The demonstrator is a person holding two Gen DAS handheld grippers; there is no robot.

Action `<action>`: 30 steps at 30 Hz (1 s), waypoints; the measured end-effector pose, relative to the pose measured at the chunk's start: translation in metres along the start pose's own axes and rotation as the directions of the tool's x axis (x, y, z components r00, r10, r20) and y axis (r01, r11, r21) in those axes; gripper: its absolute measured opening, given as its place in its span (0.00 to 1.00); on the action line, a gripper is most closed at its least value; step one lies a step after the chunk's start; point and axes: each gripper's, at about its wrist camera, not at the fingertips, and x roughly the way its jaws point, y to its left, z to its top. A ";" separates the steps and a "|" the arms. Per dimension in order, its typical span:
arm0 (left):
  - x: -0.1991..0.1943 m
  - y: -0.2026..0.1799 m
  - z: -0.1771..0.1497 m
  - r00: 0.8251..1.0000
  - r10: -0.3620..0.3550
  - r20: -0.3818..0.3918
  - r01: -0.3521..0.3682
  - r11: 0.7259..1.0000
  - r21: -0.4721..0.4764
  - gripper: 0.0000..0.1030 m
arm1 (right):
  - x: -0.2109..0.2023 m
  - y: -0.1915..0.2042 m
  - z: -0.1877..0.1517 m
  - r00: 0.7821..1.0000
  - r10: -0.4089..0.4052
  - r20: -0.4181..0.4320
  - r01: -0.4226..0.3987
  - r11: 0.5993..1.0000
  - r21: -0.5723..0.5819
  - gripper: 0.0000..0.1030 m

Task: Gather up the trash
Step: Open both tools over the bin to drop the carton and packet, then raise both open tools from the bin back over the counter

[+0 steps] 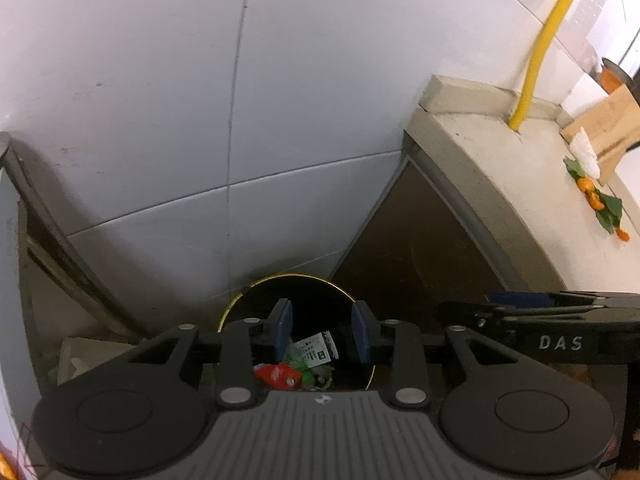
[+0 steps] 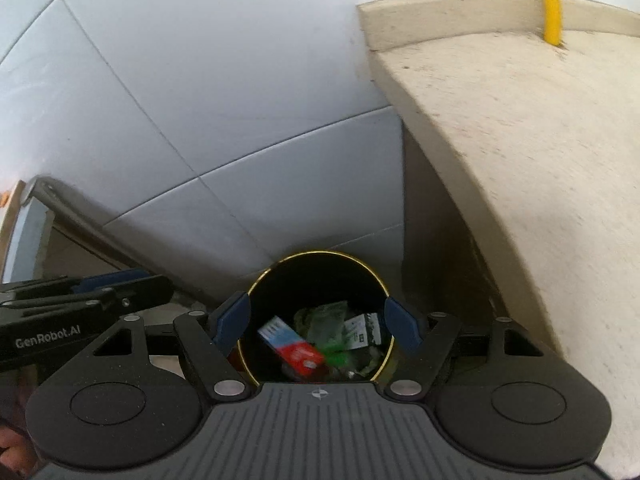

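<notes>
A round black bin point(image 1: 280, 277) with a gold rim stands on the floor against the tiled wall. Inside lie a red wrapper point(image 1: 278, 374) and a white-and-green packet point(image 1: 316, 350). My left gripper point(image 1: 321, 308) hangs above the bin mouth, its blue pads a little apart with nothing between them. My right gripper point(image 2: 315, 302) also hovers over the bin point(image 2: 316, 253), spread wide and empty. Below it lie a red, blue and white packet point(image 2: 292, 344), green wrappers point(image 2: 324, 320) and a white-and-black packet point(image 2: 364, 330). Each gripper shows side-on in the other's view.
A beige stone counter point(image 1: 500, 168) juts out on the right above a brown cabinet side point(image 1: 420, 248). A yellow pipe point(image 1: 540, 48) rises from the counter. Tangerines with leaves point(image 1: 596, 196) and a wooden board point(image 1: 608, 128) lie further along it. A dark rail point(image 1: 48, 208) slants at left.
</notes>
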 end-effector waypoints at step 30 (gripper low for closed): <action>-0.014 -0.095 0.035 0.980 -0.173 0.101 0.160 0.980 0.118 0.33 | -0.156 -0.194 0.005 0.890 -0.365 0.274 0.289 0.915 0.280 0.78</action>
